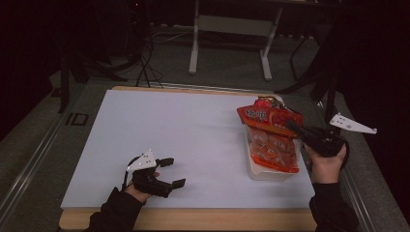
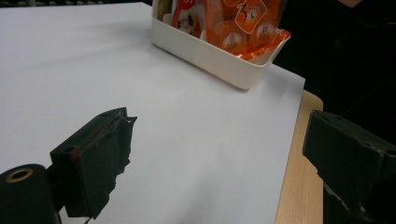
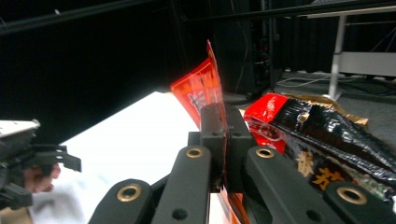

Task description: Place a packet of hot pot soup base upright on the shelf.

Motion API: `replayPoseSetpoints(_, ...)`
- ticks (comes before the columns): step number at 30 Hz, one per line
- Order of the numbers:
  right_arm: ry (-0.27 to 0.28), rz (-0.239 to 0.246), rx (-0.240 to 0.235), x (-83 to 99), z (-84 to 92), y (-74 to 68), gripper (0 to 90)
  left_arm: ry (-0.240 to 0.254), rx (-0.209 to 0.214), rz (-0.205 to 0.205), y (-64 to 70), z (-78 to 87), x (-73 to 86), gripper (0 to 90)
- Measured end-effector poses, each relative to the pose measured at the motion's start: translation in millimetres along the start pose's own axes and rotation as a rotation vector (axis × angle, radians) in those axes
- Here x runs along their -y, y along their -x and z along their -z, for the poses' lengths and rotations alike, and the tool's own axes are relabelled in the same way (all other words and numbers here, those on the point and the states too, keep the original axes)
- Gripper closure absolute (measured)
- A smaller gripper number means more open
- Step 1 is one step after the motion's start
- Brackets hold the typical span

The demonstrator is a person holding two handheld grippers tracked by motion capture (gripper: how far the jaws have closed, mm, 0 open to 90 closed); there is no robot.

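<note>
Two grippers, one white bin point(image 1: 255, 170), one orange snack bag point(image 1: 271, 137). The right gripper point(image 1: 292, 128) pinches the bag, which lies over the bin at three o'clock. The left gripper point(image 1: 172, 173) gapes wide, empty, at seven o'clock.

Left tongs point(image 1: 173, 172) gape; right tongs point(image 1: 289, 126) clamped.

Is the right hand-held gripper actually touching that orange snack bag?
Touching. The right gripper view shows the right hand-held gripper with jaws shut on the orange snack bag's edge.

Right gripper point(image 1: 294, 128) clamps orange snack bag point(image 1: 270, 137) over white bin point(image 1: 256, 169); left gripper point(image 1: 171, 173) jaws apart, resting on table point(image 1: 159, 125).
</note>
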State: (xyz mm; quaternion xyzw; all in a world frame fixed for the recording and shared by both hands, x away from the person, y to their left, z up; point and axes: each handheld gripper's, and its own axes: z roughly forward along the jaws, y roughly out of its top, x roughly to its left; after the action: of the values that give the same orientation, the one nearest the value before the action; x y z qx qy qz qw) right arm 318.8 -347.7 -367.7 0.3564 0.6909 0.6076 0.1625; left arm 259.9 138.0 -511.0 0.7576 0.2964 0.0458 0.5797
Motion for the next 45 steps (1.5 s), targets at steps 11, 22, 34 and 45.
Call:
replayPoseSetpoints(11,-0.003,-0.008,0.056,9.5,3.9,6.8,89.9,0.0,-0.003,0.002,-0.7,0.1,1.2,8.3)
replayPoseSetpoints(22,-0.015,-0.044,0.124,28.2,21.5,29.7,89.7,-0.004,-0.006,-0.004,0.3,-0.7,1.4,8.3)
replayPoseSetpoints(34,-0.024,-0.035,0.127,29.6,21.5,25.6,85.5,-0.003,-0.005,0.0,-0.1,-0.7,1.9,8.3)
replayPoseSetpoints(45,0.029,0.0,0.133,13.0,24.9,12.4,52.7,-0.005,-0.003,0.005,-0.3,-1.4,3.1,8.3)
